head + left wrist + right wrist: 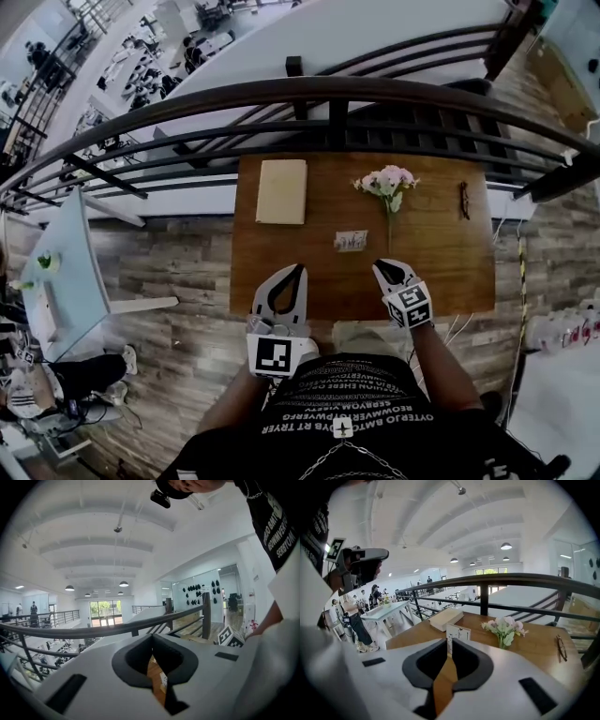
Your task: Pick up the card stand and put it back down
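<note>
Card stand [351, 241] stands on the counter [441, 262] just left of the flower sprig's [389, 187] stem end, long axis crosswise. Right tongs [384, 267], pressed together and empty, sit nearer, with the stand ahead-left. Left tongs [298, 272] are likewise closed and farther from the sprig.

Front strip: bare surface [450, 272] up to card stand [351, 241].
Behind: flat box [282, 191] L, flowers [388, 182] R, gap btwn.
Back: railing [309, 92] blocks.
</note>
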Action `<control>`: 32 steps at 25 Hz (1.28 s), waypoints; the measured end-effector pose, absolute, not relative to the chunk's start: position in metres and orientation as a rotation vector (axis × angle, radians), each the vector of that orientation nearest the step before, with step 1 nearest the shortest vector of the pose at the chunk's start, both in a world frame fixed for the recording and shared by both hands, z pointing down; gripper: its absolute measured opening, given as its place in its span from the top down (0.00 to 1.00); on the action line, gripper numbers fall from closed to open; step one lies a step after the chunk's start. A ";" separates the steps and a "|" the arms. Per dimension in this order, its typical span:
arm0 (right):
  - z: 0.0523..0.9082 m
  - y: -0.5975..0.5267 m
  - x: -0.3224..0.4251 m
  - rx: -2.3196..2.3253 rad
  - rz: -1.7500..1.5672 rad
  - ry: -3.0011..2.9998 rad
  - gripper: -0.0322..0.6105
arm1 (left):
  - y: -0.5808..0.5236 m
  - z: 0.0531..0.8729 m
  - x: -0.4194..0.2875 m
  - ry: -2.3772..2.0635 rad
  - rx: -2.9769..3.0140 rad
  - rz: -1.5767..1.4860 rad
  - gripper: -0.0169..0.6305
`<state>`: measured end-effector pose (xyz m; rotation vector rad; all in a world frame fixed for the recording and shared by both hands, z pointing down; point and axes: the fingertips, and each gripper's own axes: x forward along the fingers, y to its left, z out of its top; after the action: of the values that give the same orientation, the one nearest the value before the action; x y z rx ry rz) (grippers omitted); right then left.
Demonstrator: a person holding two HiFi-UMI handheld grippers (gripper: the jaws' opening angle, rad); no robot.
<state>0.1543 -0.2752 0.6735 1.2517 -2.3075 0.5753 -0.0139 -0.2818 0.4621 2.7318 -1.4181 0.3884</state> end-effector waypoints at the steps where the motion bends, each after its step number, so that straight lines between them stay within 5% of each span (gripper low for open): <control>1: 0.681 -0.278 0.155 1.242 0.586 -2.305 0.91 | -0.283 0.463 -0.014 -1.424 2.731 0.396 0.94; 24: 0.815 -0.343 0.158 1.044 0.894 -2.249 0.55 | -0.292 0.493 -0.016 -1.505 2.574 0.482 0.94; 32: 0.832 -0.361 0.154 0.921 0.825 -2.315 0.52 | -0.287 0.502 -0.023 -1.519 2.546 0.550 0.94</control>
<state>0.1540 -0.3612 0.8319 0.9210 -2.3145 0.8251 -0.0230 -0.2871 0.5017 2.5462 -1.5192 0.5497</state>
